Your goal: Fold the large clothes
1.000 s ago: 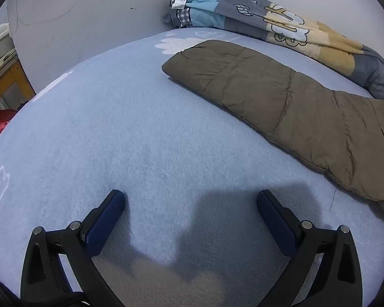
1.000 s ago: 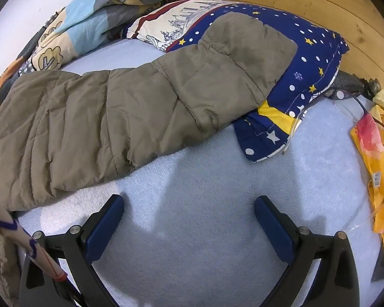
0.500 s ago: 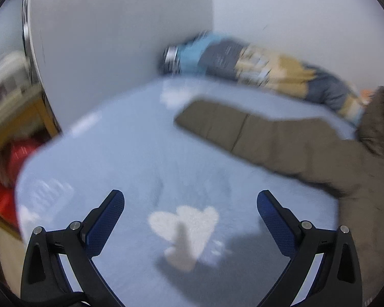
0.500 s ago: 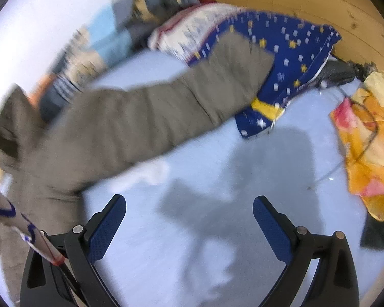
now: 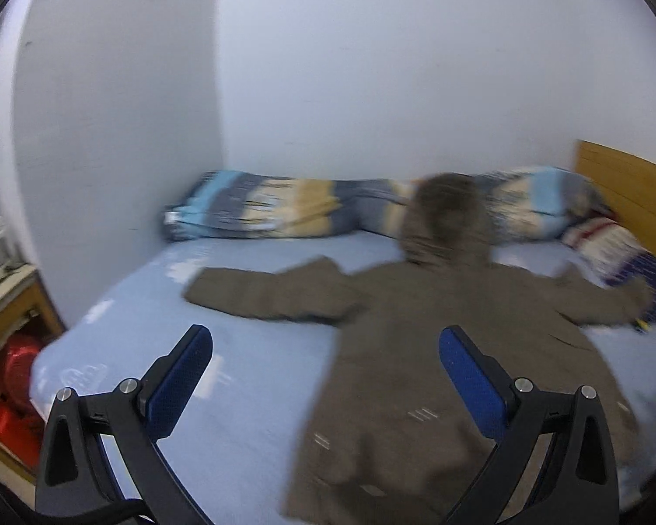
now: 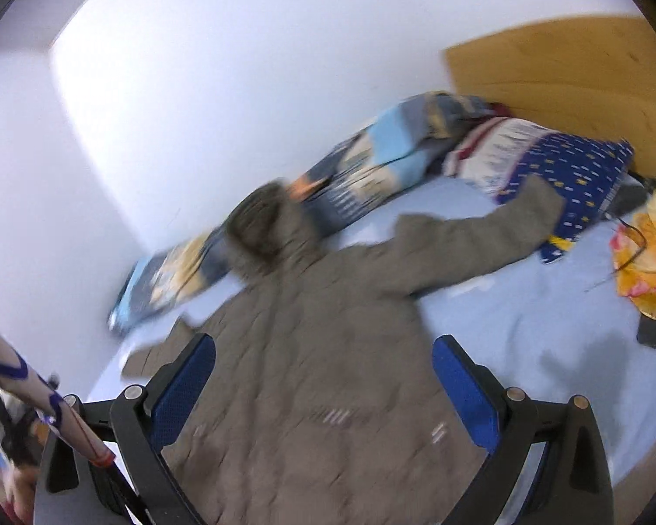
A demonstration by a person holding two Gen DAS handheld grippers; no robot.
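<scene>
Both sets of jaws stand wide apart, holding nothing: left gripper (image 5: pixel 326 369) and right gripper (image 6: pixel 323 374) hang above the bed (image 5: pixel 249 393), clear of the cloth. The task's thing, a brown hooded coat (image 5: pixel 415 350), lies spread flat on the pale blue sheet, ahead of and partly beneath both jaws; its hood (image 6: pixel 262 223) points away from me toward the rolled quilt (image 5: pixel 262 210) against the wall. From the left gripper, one sleeve (image 5: pixel 266 293) runs out ahead and to the left; from the right gripper, the other sleeve (image 6: pixel 481 236) runs ahead and to the right, its cuff resting on the starry blue pillow (image 6: pixel 581 175). Both views are motion-blurred, so fine detail is unreliable. Judgement: no fold is made yet; the step in hand is choosing first grips. To do it well, I would take each sleeve near the cuff, pinch through the full padded thickness, and carry it inward across the body. Material notes: quilted, puffy fabric with stitched channels, matte surface; likely springy and inclined to unfold, so creases want pressing flat. An orange cloth (image 6: pixel 647 258) lies well to the right.
</scene>
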